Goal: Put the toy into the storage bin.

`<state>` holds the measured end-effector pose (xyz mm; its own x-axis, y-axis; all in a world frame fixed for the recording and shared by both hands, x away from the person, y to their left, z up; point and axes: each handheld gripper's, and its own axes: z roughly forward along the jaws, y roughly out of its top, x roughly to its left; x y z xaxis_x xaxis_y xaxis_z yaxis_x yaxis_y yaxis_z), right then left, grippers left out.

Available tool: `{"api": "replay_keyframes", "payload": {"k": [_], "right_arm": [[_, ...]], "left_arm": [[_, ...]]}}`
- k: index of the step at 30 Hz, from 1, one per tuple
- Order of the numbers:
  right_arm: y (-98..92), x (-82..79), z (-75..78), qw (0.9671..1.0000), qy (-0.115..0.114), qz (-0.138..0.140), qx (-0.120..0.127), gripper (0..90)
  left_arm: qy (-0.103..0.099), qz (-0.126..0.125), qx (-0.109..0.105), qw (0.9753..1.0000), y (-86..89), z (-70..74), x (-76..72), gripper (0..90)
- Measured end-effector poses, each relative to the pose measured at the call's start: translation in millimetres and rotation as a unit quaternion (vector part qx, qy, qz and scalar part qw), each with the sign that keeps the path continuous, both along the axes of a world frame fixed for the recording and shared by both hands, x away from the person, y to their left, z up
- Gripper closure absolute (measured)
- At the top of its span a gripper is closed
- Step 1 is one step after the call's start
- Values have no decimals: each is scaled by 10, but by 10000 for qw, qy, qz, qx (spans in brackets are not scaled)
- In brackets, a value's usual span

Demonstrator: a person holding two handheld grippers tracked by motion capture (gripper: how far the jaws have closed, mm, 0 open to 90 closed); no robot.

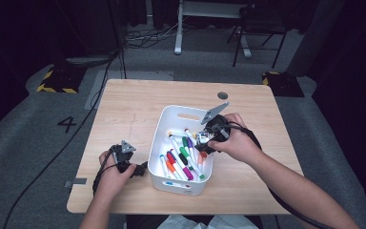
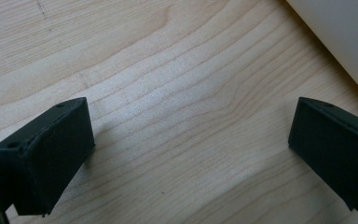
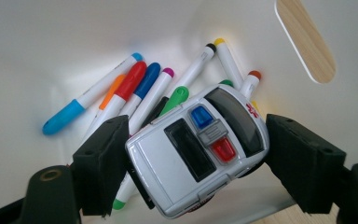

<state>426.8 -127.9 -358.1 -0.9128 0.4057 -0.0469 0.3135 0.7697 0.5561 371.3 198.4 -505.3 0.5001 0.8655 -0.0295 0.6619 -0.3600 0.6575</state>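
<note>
From the high view, one white bin stands on the light wood table, with a heap of coloured markers inside, too tangled there to count. The right claw reaches over the bin's right rim, held by the person's right hand, and a small white toy shows between its jaws. The left claw rests on the table just beside the bin's left wall, in the left hand. In the left gripper view, the left claw has its two black jaws spread wide, with bare table between them and the bin's white wall at the upper right corner. In the right gripper view, the right claw grips one white toy police car, with one blue and one red roof light, front and back, above the bin's floor. Below it lie at least nine markers; further ones may be hidden under the car.
</note>
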Motion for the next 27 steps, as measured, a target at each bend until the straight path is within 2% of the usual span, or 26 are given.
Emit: {"api": "replay_keyframes", "payload": {"k": [1, 2, 3, 4, 6, 8, 15, 16, 17, 18, 19, 20, 21, 22, 25, 27], "right_arm": [[14, 10, -7, 10000, -44, 45, -63, 242], [37, 10, -8, 9998, 7, 41, -172, 242], [37, 10, -8, 9998, 7, 41, -172, 242], [65, 14, -20, 9995, 81, 61, -311, 242], [80, 14, -28, 9993, 78, 70, -363, 242], [121, 10, -40, 9984, 83, 97, -547, 241], [172, 13, -63, 9964, 113, 186, -825, 241], [190, -1, -67, 9956, 212, 168, -902, 241], [193, 12, -73, 9953, 141, 226, -932, 242], [199, 8, -77, 9949, 183, 226, -965, 242], [202, 4, -79, 9947, 209, 212, -987, 259], [200, 13, -81, 9949, 164, 273, -954, 386], [200, 13, -81, 9949, 164, 273, -954, 386], [189, 18, -69, 9953, 207, 344, -885, 470], [176, 20, -58, 9955, 194, 329, -871, 438], [145, 11, -28, 9966, 192, 342, -728, 417]], "left_arm": [[-1, 2, -1, 10000, 0, 0, 0, 4], [2, 0, -3, 10000, 0, 0, 0, 4], [2, 0, -3, 10000, 0, 0, 0, 4], [-5, 2, 6, 10000, 0, 0, 0, 4], [-8, 11, -6, 10000, -1, -1, 0, 4], [-1, 7, -11, 10000, -1, -1, 0, 4], [1, 0, 0, 10000, 0, 0, -1, 4], [-11, 5, 19, 10000, 1, 1, 0, 4], [-13, 7, 20, 10000, 1, 1, 0, 4], [-7, 4, 9, 10000, 1, 1, 0, 4], [-5, 4, 8, 10000, 0, 0, -1, 4], [-5, 4, 8, 10000, 0, 0, -1, 4], [-11, 9, 15, 10000, 0, 1, -1, 4], [-13, 9, 20, 10000, 1, 1, -2, 4], [-17, 15, 37, 10000, 3, 5, -2, 4], [-17, 16, 24, 10000, 1, 2, -2, 4]]}}
